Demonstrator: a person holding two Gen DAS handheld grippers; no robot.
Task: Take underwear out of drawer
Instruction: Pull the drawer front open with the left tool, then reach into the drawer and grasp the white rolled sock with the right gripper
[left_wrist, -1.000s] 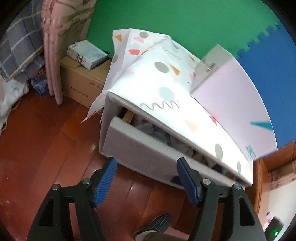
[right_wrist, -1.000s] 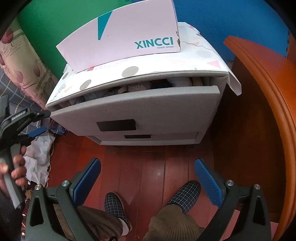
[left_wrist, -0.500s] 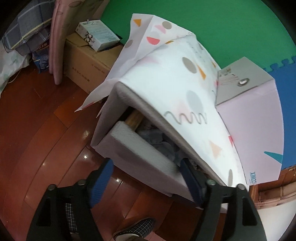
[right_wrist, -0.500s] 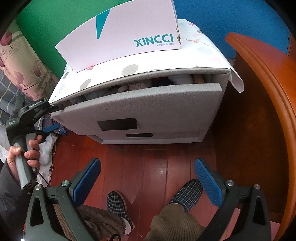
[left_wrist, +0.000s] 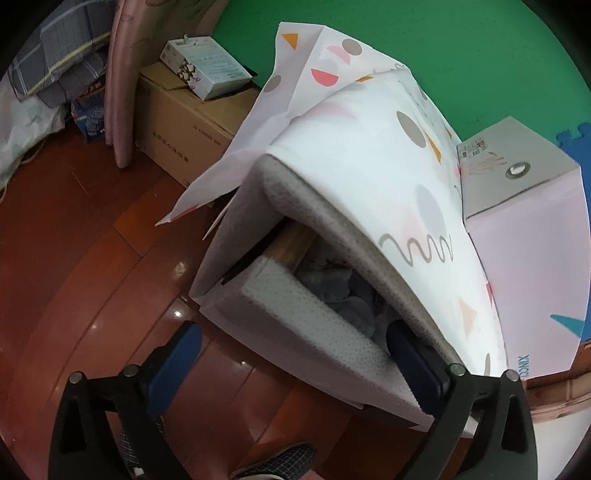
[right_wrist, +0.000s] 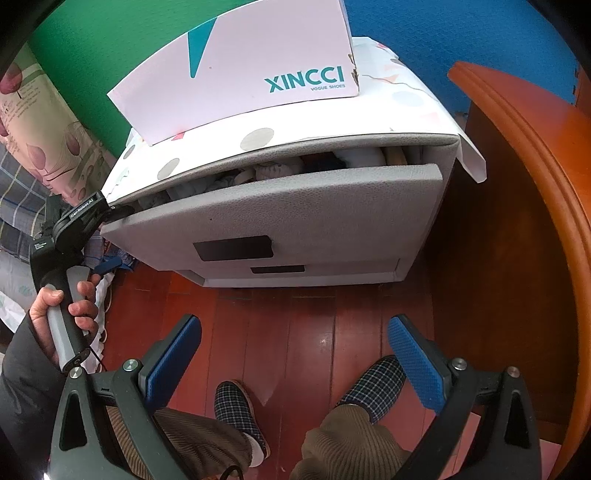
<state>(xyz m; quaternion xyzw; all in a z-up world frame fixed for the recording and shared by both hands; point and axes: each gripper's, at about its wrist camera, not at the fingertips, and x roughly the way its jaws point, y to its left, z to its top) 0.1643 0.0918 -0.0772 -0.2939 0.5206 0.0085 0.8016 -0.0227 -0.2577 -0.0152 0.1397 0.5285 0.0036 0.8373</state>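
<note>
A: Floor, walls?
B: Glossy red-brown plank floor (right_wrist: 317, 332); green and blue foam wall mats.
A: Drawer?
B: Grey pebbled drawer (right_wrist: 295, 214) ajar, soft folded underwear (left_wrist: 332, 288) inside.
A: Grippers?
B: Left gripper (left_wrist: 295, 343) opening, straddling the drawer front; right gripper (right_wrist: 295, 350) spread, empty.

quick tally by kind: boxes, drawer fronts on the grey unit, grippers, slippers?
Boxes: 3 (pink shoe box, brown carton, small printed box)
Drawer fronts: 2 (upper drawer ajar, lower drawer)
Grippers: 2 (left gripper, right gripper)
Slippers: 2 (checked slippers)
Total: 9
</note>
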